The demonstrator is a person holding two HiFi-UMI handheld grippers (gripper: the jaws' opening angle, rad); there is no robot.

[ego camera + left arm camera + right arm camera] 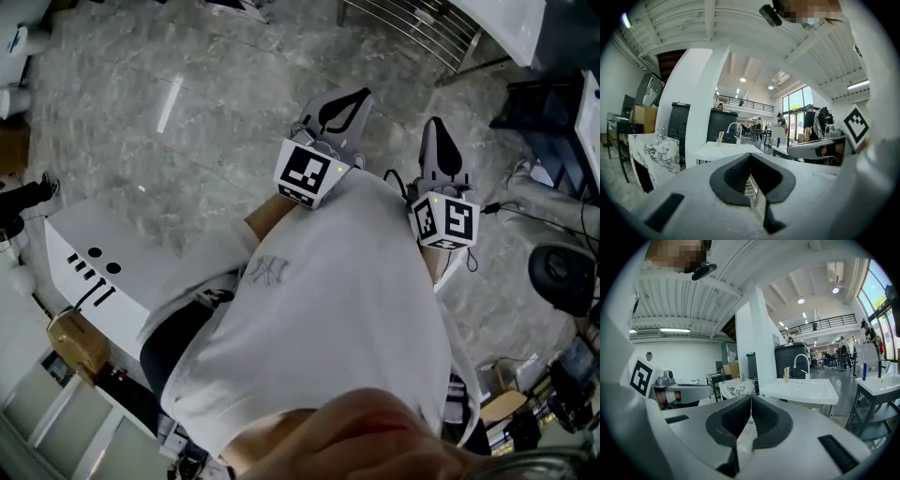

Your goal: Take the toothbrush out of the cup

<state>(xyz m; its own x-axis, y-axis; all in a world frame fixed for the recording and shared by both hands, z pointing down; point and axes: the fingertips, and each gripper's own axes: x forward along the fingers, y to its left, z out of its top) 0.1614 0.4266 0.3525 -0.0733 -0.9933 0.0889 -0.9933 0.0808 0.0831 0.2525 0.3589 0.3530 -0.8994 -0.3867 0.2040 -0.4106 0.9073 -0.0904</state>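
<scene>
Both grippers are held out level over a grey stone floor, far from the task's objects. My left gripper (342, 101) (751, 157) has its dark pads pressed together with nothing between them. My right gripper (437, 131) (751, 400) is likewise shut and empty. A white washstand (801, 390) (723, 151) with a curved tap stands some way ahead. On it is a small pale cup with toothbrushes (786, 374) (720, 137), too small to make out in detail. It does not appear in the head view.
A marble-patterned cabinet (651, 154) (736, 387) stands left of the washstand, with a wide white pillar (701, 103) behind it. A second basin with a blue bottle (864, 371) is at right. A white box (94, 253), a metal rack (412, 28) and cables (534, 216) border the floor.
</scene>
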